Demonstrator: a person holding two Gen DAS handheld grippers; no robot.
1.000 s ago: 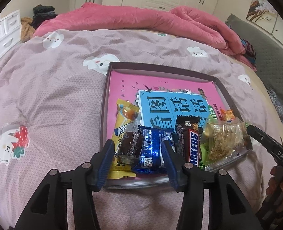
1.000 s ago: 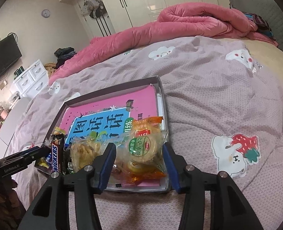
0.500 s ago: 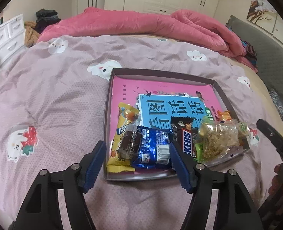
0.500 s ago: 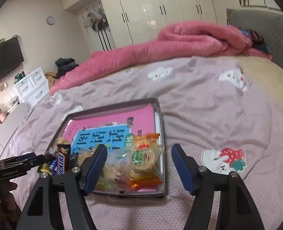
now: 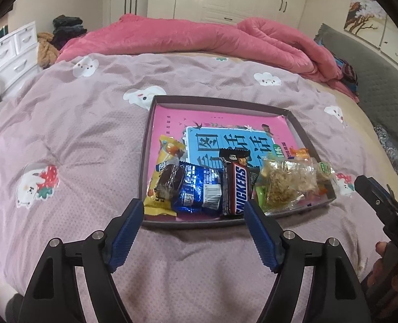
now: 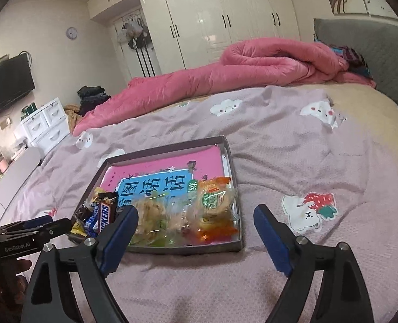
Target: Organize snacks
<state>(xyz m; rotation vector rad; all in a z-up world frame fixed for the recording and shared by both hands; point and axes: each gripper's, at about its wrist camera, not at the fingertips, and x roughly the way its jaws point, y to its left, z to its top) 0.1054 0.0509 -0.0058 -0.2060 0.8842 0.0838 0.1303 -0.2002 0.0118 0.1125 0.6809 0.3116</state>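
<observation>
A shallow dark tray (image 5: 147,145) with a pink and blue printed bottom lies on the mauve bedspread. Along its near edge lie a yellow packet (image 5: 169,148), a dark cake in clear wrap (image 5: 170,181), a blue foil packet (image 5: 199,188), a Snickers bar (image 5: 236,188) and a clear bag of crumbly pieces (image 5: 287,185). At the tray's (image 6: 227,150) right end sits a round pastry with a green label (image 6: 213,202). My left gripper (image 5: 193,210) hovers just short of the tray, jaws opening, nothing between them. My right gripper (image 6: 196,212) is likewise opening and holds nothing.
A rolled pink quilt (image 5: 199,40) lies across the far side of the bed. The grey headboard (image 5: 373,67) is at the right, and white drawers (image 5: 13,51) and a wall television (image 6: 5,86) at the left. A hand (image 5: 381,258) holds the other tool.
Both grippers have opened wide and drawn back and upward from the tray. The snacks that stood between their pads now lie free in the tray.
</observation>
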